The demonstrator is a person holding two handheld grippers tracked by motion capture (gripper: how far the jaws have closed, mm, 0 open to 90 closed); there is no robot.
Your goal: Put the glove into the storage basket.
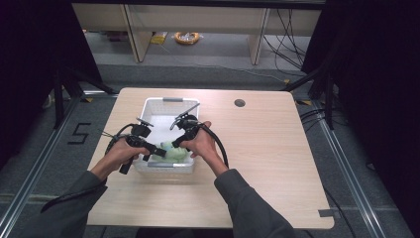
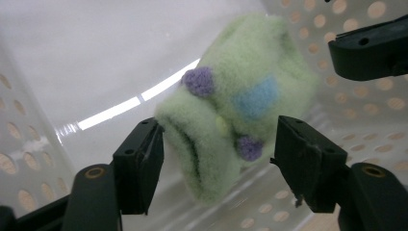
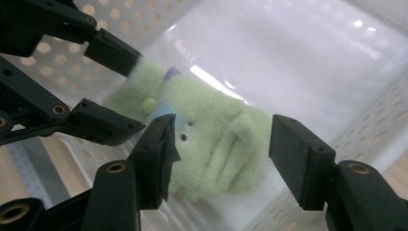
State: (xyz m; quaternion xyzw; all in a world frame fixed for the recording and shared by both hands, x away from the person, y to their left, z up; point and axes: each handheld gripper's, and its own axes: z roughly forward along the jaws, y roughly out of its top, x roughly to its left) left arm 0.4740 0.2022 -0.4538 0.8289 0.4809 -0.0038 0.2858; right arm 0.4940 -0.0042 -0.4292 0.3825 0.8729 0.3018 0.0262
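Both grippers stand released: left gripper (image 2: 219, 156) jaws flank the green sock (image 2: 235, 106) without pressing, right gripper (image 3: 219, 154) jaws likewise. It lies inside the white basket (image 1: 163, 101); placing looks done, withdrawal remains.

A basket (image 1: 163, 106) stands on my bench (image 1: 267, 163), left of the middle and nearer the far edge than the near one. In the basket, at its near end, lies a folded sock (image 1: 173, 152), resting on the floor of the basket close to the near wall. My left gripper (image 2: 219, 144) reaches into the basket from the left, my right gripper (image 3: 221, 144) from the right, so the sock sits between the two. Each gripper has one end of the sock between its jaws, which stand apart from it on both sides. A round hole (image 1: 239, 103) in the bench lies right of the basket, near the far edge.
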